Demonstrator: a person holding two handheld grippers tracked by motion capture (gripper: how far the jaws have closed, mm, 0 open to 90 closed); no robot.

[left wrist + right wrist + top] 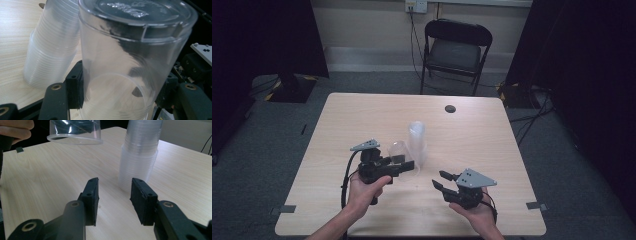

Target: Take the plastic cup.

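A clear, glossy plastic cup (130,62) is seen beside the stack of translucent ribbed plastic cups (52,47); the pale wood-grain tabletop (50,177) beneath is finished smooth and matt.

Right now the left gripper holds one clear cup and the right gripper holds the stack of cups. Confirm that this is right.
Not quite. The left gripper does hold one clear cup, but the right gripper holds nothing: in the right gripper view its jaws stand apart over bare table, short of the stack.
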